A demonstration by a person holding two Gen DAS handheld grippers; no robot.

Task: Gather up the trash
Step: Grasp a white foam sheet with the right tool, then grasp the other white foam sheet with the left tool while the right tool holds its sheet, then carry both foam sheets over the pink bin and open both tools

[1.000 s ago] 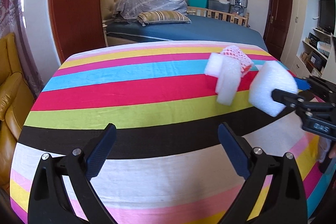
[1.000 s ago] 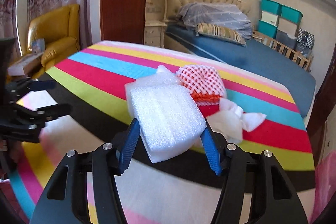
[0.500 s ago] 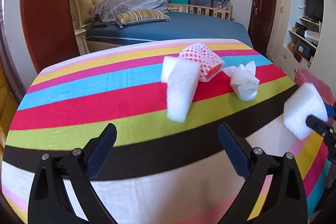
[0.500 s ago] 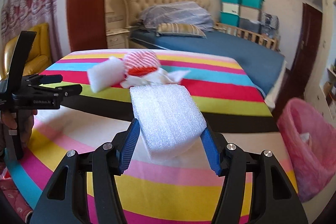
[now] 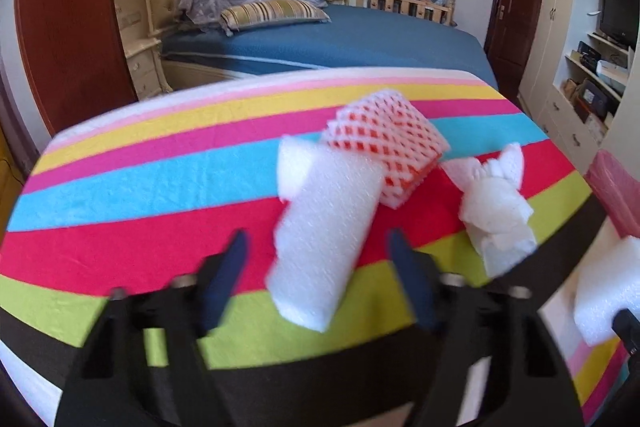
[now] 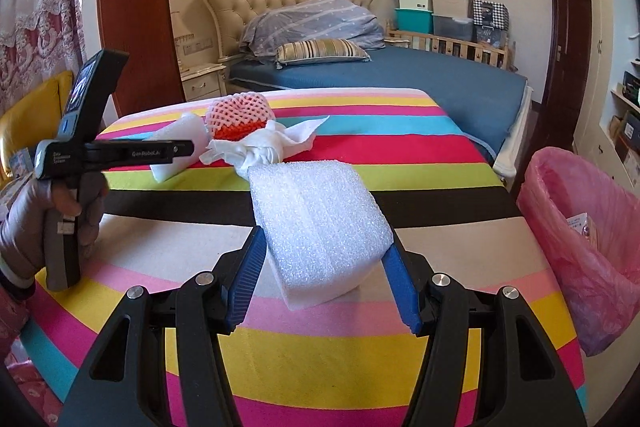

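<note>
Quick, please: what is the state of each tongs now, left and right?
Left tongs: open, holding nothing, either side of a foam roll.
Right tongs: closed on a white foam block.

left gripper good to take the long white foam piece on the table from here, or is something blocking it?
Probably yes. The left gripper is open, its fingers either side of the long foam piece with gaps both sides. The red mesh sleeve touches only its far end; the crumpled tissue lies apart to the right.

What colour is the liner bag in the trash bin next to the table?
Pink, a translucent plastic bag; it shows best in the right wrist view.
</note>
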